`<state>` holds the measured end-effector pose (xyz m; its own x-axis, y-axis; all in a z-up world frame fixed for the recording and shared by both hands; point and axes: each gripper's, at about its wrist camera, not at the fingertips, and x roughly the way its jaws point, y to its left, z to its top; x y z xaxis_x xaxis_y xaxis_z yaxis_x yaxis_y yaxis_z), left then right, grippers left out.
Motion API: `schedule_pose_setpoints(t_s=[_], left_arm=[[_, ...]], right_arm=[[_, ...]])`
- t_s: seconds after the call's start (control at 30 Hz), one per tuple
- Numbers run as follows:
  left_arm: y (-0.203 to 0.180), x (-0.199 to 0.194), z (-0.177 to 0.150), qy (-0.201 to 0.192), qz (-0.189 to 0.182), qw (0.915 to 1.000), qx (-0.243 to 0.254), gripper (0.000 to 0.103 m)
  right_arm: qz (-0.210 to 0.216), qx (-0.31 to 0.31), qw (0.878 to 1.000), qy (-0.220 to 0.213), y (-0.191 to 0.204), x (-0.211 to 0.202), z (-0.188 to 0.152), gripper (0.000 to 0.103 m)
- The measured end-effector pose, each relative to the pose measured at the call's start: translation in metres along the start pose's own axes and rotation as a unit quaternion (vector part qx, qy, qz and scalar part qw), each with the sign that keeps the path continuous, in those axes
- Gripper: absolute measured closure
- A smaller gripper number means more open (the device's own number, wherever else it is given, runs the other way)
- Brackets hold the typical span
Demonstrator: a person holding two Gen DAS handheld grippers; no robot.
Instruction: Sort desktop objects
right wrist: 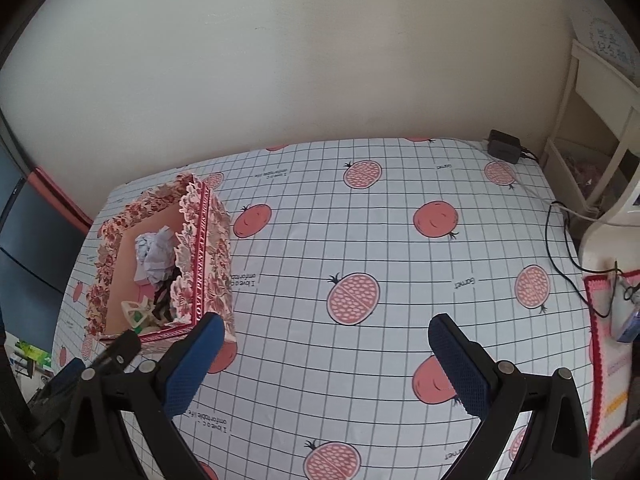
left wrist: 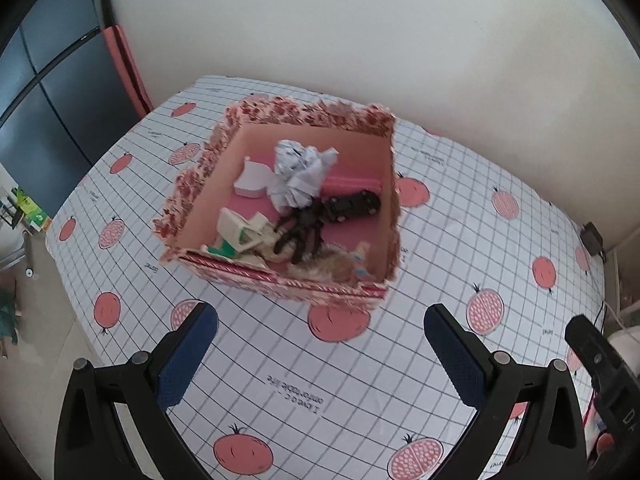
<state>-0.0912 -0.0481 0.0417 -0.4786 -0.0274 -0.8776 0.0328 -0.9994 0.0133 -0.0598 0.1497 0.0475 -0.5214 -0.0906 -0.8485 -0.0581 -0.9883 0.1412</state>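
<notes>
Seemingly near done: crumpled paper (left wrist: 302, 178), toy spider (left wrist: 298, 232) and toy car (left wrist: 352, 204) already inside floral box (left wrist: 280, 280), frame centre; tablecloth (right wrist: 400, 264) otherwise bare; left gripper (left wrist: 320, 356) and right gripper (right wrist: 326, 364) both spread apart, empty

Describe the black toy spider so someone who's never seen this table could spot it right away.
On the tablecloth printed with pomegranates stands an open floral box. Look inside, near its middle, just below the crumpled ball of paper and left of the black toy car. The toy spider is the only black thing with thin splayed legs; the car beside it is smooth and long.
</notes>
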Motion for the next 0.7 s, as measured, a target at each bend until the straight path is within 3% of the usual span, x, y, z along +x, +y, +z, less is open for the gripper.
schedule_pose_setpoints(t_s=[0.7], left_arm=[[-0.013,-0.005,-0.016,0.001,-0.007,0.9999,0.009,0.0]], right_arm=[[-0.012,-0.06,0.998,0.018,0.002,-0.003,-0.009,0.0]])
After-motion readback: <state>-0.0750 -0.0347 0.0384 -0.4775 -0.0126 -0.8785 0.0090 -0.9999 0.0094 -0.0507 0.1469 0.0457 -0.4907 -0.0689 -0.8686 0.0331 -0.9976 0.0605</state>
